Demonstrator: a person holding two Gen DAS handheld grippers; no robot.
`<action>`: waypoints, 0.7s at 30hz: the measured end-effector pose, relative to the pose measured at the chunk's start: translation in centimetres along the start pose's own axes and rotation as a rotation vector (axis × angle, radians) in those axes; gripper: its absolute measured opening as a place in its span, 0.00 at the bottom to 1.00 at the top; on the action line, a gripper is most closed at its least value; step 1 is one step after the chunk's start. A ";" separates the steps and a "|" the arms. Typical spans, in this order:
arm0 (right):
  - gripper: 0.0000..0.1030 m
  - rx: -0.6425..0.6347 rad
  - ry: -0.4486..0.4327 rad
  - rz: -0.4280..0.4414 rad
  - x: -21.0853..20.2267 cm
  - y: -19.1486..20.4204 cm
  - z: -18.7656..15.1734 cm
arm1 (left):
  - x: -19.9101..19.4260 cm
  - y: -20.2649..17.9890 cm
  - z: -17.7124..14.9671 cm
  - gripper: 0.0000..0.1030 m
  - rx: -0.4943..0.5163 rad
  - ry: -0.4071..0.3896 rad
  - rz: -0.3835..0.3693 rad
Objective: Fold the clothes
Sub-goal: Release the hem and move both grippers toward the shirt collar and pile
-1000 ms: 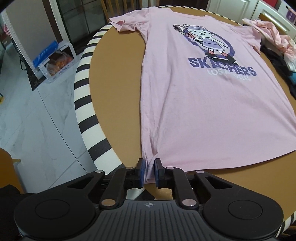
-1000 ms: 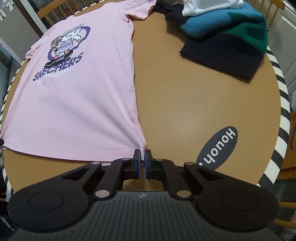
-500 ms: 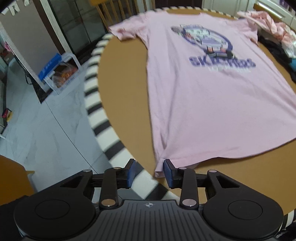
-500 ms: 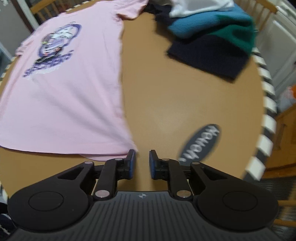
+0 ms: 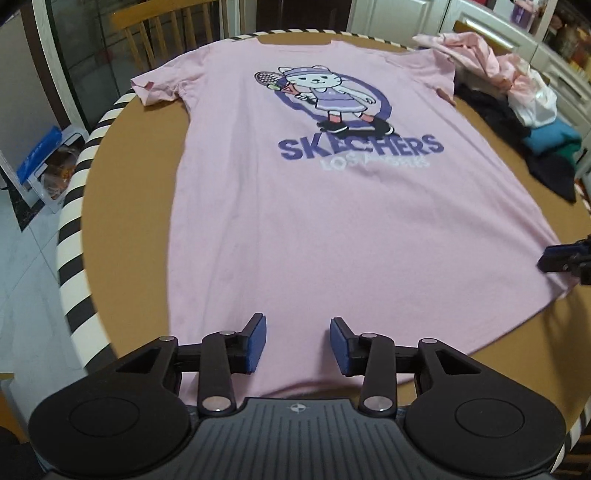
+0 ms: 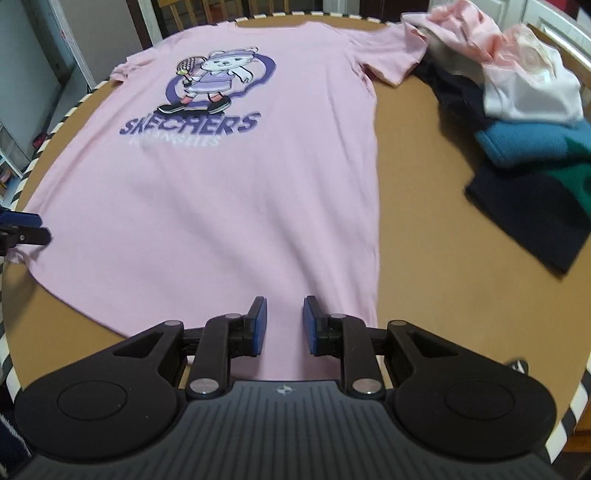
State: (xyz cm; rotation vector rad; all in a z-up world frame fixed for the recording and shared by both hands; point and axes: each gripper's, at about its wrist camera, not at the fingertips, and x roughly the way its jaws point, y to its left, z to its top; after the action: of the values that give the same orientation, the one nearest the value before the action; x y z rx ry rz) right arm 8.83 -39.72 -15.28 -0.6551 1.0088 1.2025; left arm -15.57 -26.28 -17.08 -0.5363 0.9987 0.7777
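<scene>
A pink T-shirt (image 5: 314, 221) (image 6: 221, 206) with a purple cat print lies flat, print up, on the round brown table (image 5: 129, 221) (image 6: 424, 258). My left gripper (image 5: 297, 332) hovers over the near hem, left of the middle. Its jaws are opening, with fabric below the gap and the pads not pressing on it. My right gripper (image 6: 285, 317) hovers over the hem near the shirt's right side seam. Its jaws are also opening, and no cloth is pinched. One right finger (image 5: 554, 258) shows at the shirt's right edge, and one left finger (image 6: 22, 225) at its left edge.
A heap of other clothes (image 6: 524, 110) (image 5: 524, 110), pink, white, blue and dark, sits at the table's far right. The table has a black-and-white striped rim (image 5: 74, 221). A wooden chair (image 5: 166, 33) stands behind it, and a box (image 5: 40, 162) lies on the floor at left.
Both grippers were shut on the shirt's bottom corners. They have let go, opened, and moved inward along the hem, so the whole shirt now faces each camera.
</scene>
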 end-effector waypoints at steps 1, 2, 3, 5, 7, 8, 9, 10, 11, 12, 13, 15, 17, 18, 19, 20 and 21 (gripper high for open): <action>0.22 0.009 0.010 -0.011 -0.2 -0.3 -0.2 | -0.2 0.1 -0.3 0.40 0.002 0.005 0.003; 0.22 0.011 0.017 -0.020 -0.4 -0.7 -0.5 | -0.4 0.2 -0.6 0.40 0.003 0.010 0.007; 0.22 0.013 0.024 -0.029 -0.5 -1.0 -0.8 | -0.7 0.3 -0.9 0.40 0.002 0.016 0.010; 0.22 0.009 0.046 -0.038 -0.8 -1.5 -1.2 | -1.1 0.8 -1.2 0.41 -0.013 0.032 0.016; 0.22 0.017 0.076 -0.025 -1.5 -2.0 -1.1 | -1.8 1.5 -1.1 0.42 -0.053 0.048 0.010; 0.24 0.025 0.055 -0.017 -2.2 -2.3 -0.9 | -2.3 1.9 -0.8 0.42 -0.076 0.045 0.002; 0.30 0.038 0.009 -0.018 -3.1 -2.6 -0.4 | -3.0 2.4 -0.3 0.44 -0.092 0.016 -0.009; 0.34 0.052 -0.042 -0.026 -4.0 -2.9 -0.1 | -3.7 2.8 0.6 0.50 -0.103 -0.027 -0.016; 0.35 0.066 -0.089 -0.022 -4.4 -3.2 0.7 | -4.2 3.2 1.7 0.58 -0.112 -0.073 -0.021; 0.35 0.079 -0.136 -0.017 -4.8 -3.4 1.7 | -4.3 3.5 2.9 0.62 -0.123 -0.120 -0.025; 0.35 0.095 -0.169 0.003 -4.5 -3.5 2.8 | -4.1 4.0 4.3 0.67 -0.137 -0.164 -0.031; 0.34 0.125 -0.234 0.047 -3.3 -3.4 5.2 | -2.0 4.7 7.6 0.67 -0.173 -0.204 -0.061; 0.32 0.157 -0.286 0.082 -1.2 -3.1 7.7 | 1.2 5.4 11.0 0.62 -0.230 -0.219 -0.136; 0.31 0.172 -0.298 0.094 0.1 -2.9 9.1 | 2.8 5.7 12.3 0.61 -0.253 -0.222 -0.169; 0.29 0.177 -0.317 0.108 1.4 -2.6 10.3 | 4.3 5.8 13.6 0.59 -0.269 -0.222 -0.186; 0.26 0.181 -0.336 0.122 2.7 -2.3 11.6 | 5.8 5.7 14.8 0.57 -0.275 -0.219 -0.193; 0.25 0.195 -0.330 0.110 3.9 -2.2 12.6 | 7.1 5.6 15.8 0.56 -0.261 -0.210 -0.180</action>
State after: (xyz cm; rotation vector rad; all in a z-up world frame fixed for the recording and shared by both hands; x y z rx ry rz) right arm 14.64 -27.83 -13.48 -0.2399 0.8758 1.2406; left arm -9.27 -9.22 -16.58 -0.7430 0.6488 0.7895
